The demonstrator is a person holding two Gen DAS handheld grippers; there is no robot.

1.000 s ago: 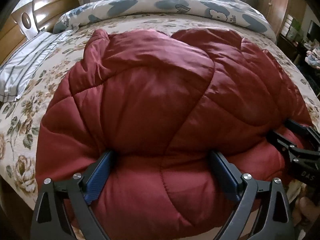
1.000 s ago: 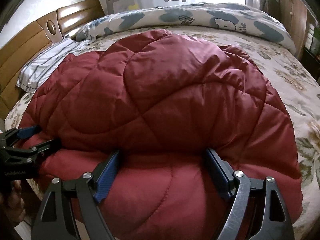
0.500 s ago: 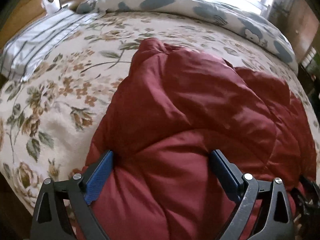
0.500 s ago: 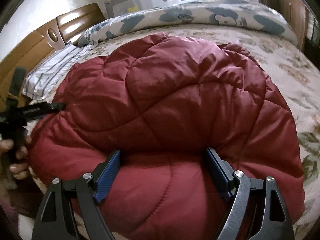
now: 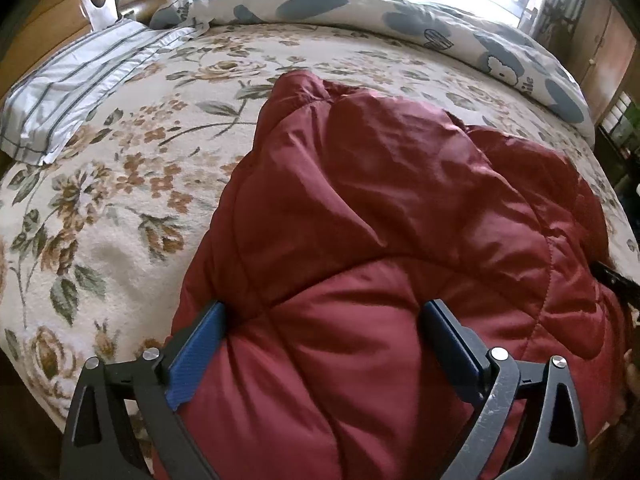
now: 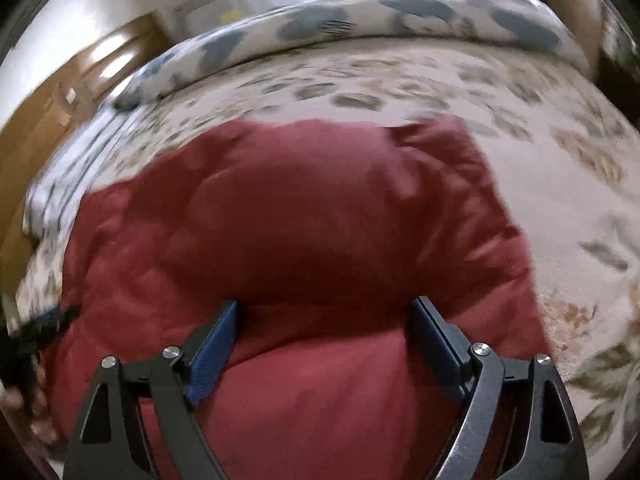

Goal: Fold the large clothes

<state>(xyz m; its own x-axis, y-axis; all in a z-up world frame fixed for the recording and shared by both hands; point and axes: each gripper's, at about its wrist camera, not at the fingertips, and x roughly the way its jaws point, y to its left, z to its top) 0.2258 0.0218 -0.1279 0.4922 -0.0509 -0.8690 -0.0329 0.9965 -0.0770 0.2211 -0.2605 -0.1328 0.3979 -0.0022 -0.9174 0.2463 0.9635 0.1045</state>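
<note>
Both claws sit wide apart in their own views, each with a thick roll of the red quilted coat (image 5: 400,208) bulging between its blue fingers (image 5: 196,354). The left claw (image 5: 324,344) has the near edge of the padding wedged across its span; the fabric touches both pads, so it appears to be grasping the coat's thick hem rather than hanging released, though how hard it pinches cannot be told. The right claw (image 6: 322,338) shows the same: padding fills the gap pad to pad, in a frame blurred by motion.

Outward from the claws, the coat lies on the floral bed (image 5: 120,184), heaped at the near edge and stretching away toward the blue-patterned duvet (image 5: 400,12) at the far side. Its long axis appears to run side to side between the two claws, the left claw at its left end, the right at its right. Since the free bed surface lies straight ahead, the likely fold carries the held edge forward over the bulk. A striped pillow (image 5: 76,84) rests far left.
</note>
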